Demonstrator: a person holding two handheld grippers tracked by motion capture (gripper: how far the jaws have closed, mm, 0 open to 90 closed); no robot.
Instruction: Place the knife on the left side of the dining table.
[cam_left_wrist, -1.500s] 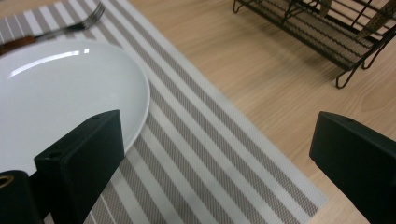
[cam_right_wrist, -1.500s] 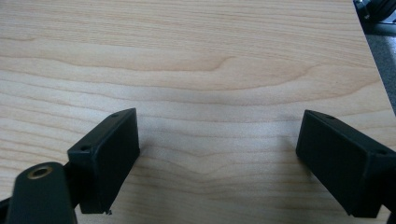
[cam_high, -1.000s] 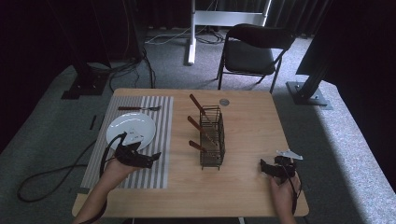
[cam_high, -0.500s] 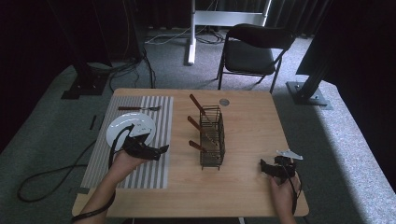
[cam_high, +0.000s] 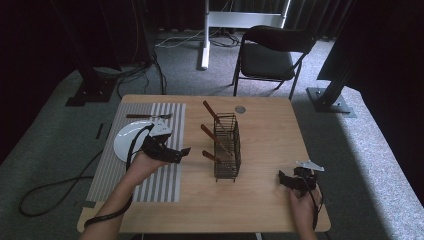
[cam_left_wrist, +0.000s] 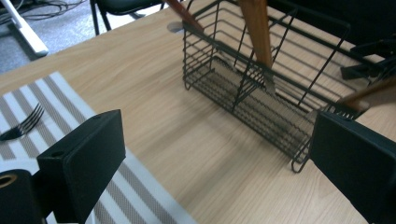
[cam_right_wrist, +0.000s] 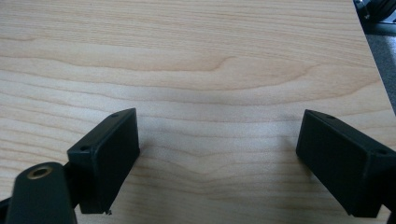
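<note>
Both sets of jaws stand wide apart and hold nothing. Left gripper (cam_high: 172, 152) hangs above the striped mat (cam_high: 150, 170), jaws pointed toward the wire basket (cam_high: 227, 145); in the left gripper view bare wood and the basket's near wall show between them. Right gripper (cam_high: 292, 181) sits low at the front right corner of the tabletop (cam_high: 270, 130), close to the right edge; in the right gripper view its jaws frame bare wood grain, and whether they touch the surface cannot be told.

Open room:
- Between the basket and the right edge the tabletop is bare wood, apart from the right gripper.
- A bare strip of wood separates the mat's right edge from the basket.
- A small round disc (cam_high: 240, 109) lies near the far edge, behind the basket.

Containers and contents:
- The wire basket stands upright near the tabletop's centre, with a wire divider inside visible in the left gripper view.
- Three wooden-handled utensils (cam_high: 212, 115) lean out of the basket toward the mat side.
- A white plate (cam_high: 125, 142) rests on the left of the mat, partly covered by the left gripper's body and cable.
- A fork (cam_high: 149, 116) lies flat on the mat's far end, beyond the plate.
</note>
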